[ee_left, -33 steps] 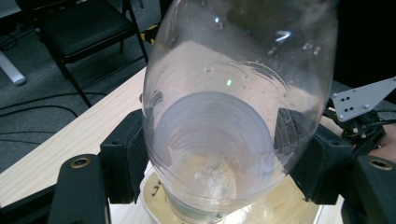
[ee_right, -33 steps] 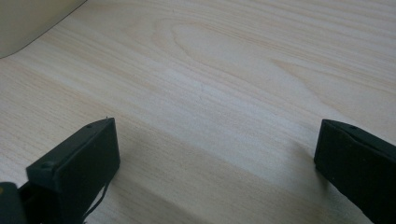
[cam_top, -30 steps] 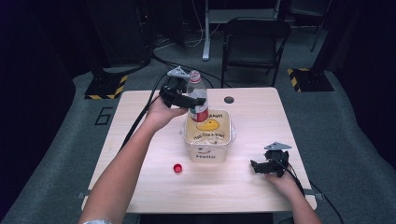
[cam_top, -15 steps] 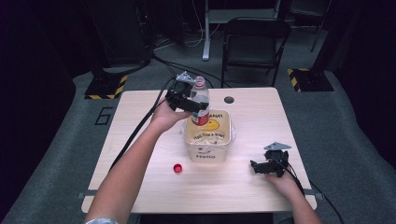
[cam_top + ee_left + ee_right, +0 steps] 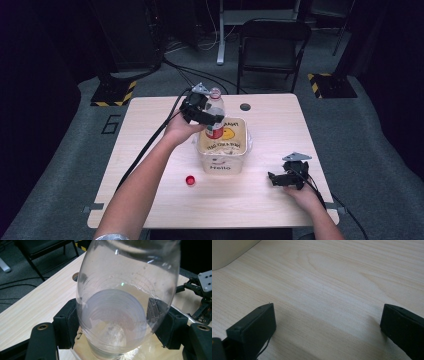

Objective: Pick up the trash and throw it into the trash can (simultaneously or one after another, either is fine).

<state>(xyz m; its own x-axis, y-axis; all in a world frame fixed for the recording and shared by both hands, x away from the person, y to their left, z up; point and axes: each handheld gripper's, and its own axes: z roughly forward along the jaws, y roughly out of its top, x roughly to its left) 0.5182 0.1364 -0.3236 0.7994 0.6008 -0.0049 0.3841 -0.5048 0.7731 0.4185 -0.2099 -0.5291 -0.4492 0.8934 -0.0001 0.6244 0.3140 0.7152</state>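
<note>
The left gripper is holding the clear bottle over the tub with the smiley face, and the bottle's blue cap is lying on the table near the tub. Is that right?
Almost. The cap is red, not blue; the high view shows it lying on the table near the tub. The rest holds: the left gripper grips the clear bottle over the smiley-face tub.

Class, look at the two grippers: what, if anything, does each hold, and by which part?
The left gripper clamps the clear bottle around its body. The right gripper holds nothing.

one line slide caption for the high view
Left tongs hold a clear bottle over the bin; red cap nearby.
</note>
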